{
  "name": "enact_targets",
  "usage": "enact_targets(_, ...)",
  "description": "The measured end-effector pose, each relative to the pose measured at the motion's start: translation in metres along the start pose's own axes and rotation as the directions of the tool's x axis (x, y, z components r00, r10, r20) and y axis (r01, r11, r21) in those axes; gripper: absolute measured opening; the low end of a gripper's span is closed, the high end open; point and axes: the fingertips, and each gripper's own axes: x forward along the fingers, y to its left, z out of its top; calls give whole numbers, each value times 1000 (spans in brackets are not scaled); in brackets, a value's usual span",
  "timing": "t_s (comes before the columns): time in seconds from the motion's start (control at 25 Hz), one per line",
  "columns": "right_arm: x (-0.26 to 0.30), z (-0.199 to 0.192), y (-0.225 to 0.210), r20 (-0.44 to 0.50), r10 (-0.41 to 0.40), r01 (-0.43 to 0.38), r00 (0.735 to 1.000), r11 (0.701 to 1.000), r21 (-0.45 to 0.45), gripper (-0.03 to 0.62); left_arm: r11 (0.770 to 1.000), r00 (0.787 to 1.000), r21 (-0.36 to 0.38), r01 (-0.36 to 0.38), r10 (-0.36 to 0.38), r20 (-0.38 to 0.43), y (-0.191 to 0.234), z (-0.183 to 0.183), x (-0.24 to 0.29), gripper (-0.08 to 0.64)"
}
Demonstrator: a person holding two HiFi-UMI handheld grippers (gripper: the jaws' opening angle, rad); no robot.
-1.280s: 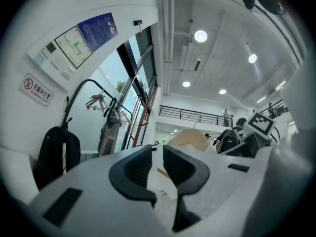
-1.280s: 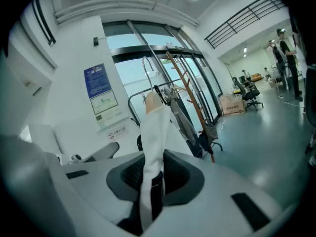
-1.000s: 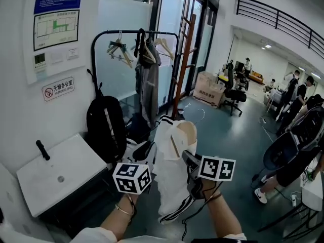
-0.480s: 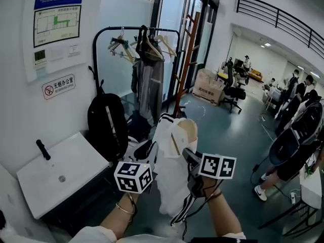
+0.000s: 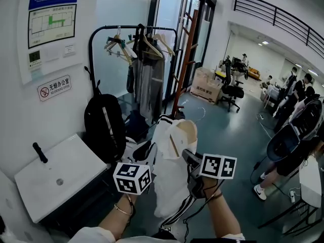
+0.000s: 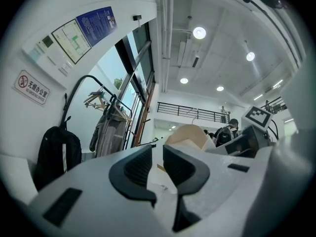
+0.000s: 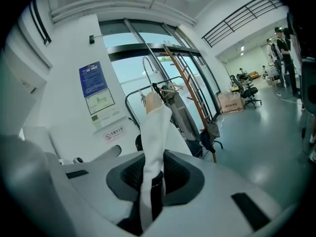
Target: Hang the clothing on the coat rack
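A white jacket [image 5: 169,178] with black stripes is held up in the air between the two claws, close in front of the person and well apart from the coat rack [image 5: 90,54]. The jacket is put over a wooden hanger [image 5: 185,131], and the hanger's pale round shoulder can be seen poking out at the top. The left claw [image 5: 148,151] is closed on the jacket's left side, near the collar. In the left gripper view its two black pads are seen almost together, with white cloth filling the thin gap. The right claw [image 5: 189,159] is clamped on the jacket's right side. In the right gripper view a fold of white cloth with a black stripe is seen pinched tight between its pads. The black coat rack is stood by the white wall at the back left, next to the glass doors. A grey coat [image 5: 148,80] and some bare hangers [image 5: 115,45] are hung from its top bar. A black backpack [image 5: 104,127] is seen low down against the rack's left post. A white sink [image 5: 71,161] is seen at the lower left, near the backpack. A tall brown wooden stand [image 5: 185,49] is stood just beside the rack's right end.
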Motion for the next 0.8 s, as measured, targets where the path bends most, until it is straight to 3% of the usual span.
enact_targets(0.36, 20, 31, -37, -29, 38, -39, 999, 999, -19, 71, 999, 999, 27, -36, 36, -4, -4, -8, 48, 75)
enact_targets(0.8, 47, 66, -90, -79, 78, -83, 994, 995, -63, 72, 994, 994, -3, -106, 106, 25, 3, -14, 106, 75)
